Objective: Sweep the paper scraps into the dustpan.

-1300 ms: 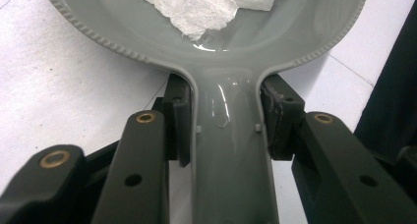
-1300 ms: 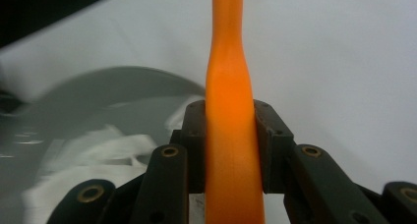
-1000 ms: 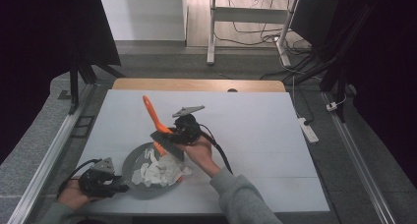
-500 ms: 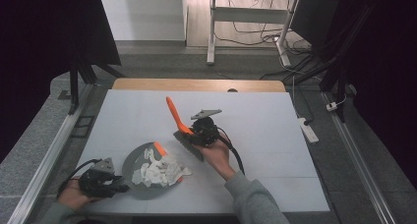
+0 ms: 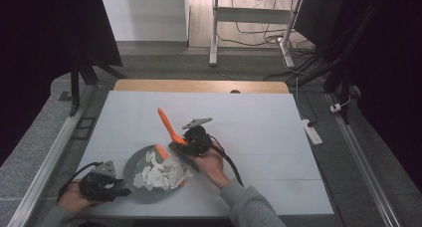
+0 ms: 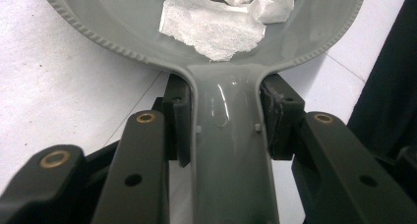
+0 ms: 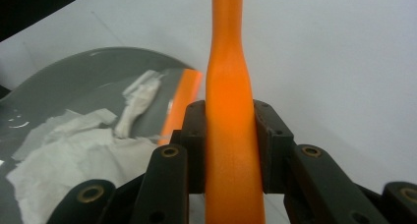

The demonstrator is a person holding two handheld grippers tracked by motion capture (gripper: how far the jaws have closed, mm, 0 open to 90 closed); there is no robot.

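A grey dustpan (image 5: 133, 163) lies near the table's front left with white paper scraps (image 5: 161, 174) heaped in it. An orange strip (image 5: 160, 151) shows at its far rim. My left gripper (image 5: 119, 189) is shut on the pan's handle (image 6: 228, 175); its pads press both sides, just behind the scraps (image 6: 211, 30). My right gripper (image 5: 186, 145) sits at the pan's right edge, shut on an orange handle (image 5: 166, 122) that slants up and to the left. The same handle (image 7: 228, 86) runs straight up between the jaws of my right gripper (image 7: 228, 140), beside the pan (image 7: 74, 71).
The white tabletop (image 5: 259, 122) stretches to the right and back of the pan. A wooden strip (image 5: 199, 85) borders its far edge. A white power strip (image 5: 311, 130) lies just off the right edge. Metal rails run along both sides.
The right gripper with the orange handle swung right, away from the pan, then came back left and lower to the pan's edge. The left gripper and the pan stayed put.
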